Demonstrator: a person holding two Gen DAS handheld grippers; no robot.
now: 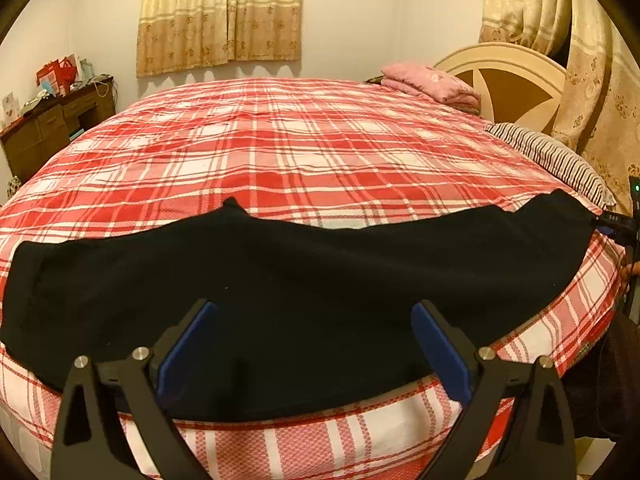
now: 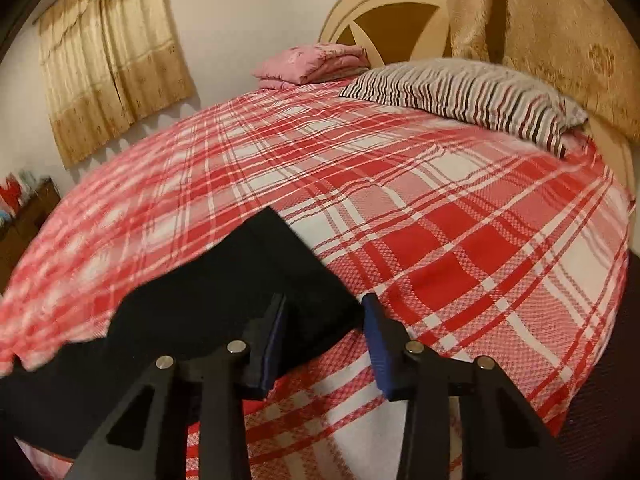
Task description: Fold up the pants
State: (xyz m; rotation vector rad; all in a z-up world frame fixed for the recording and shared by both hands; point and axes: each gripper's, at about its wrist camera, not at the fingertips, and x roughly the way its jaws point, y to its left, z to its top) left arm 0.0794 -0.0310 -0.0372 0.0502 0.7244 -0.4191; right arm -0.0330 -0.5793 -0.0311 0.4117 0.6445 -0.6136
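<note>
While the black pants [image 1: 280, 280] lie flat along the near edge of the bed [image 1: 280, 152], treat them as soft, light and limp: pinch a hem or corner. Your left gripper [image 1: 314, 344] hangs wide and empty above them; your right gripper [image 2: 324, 336] stands part-open over their corner, gripping nothing. Striped pillow [image 2: 472, 96] at 1 o'clock, clear.
</note>
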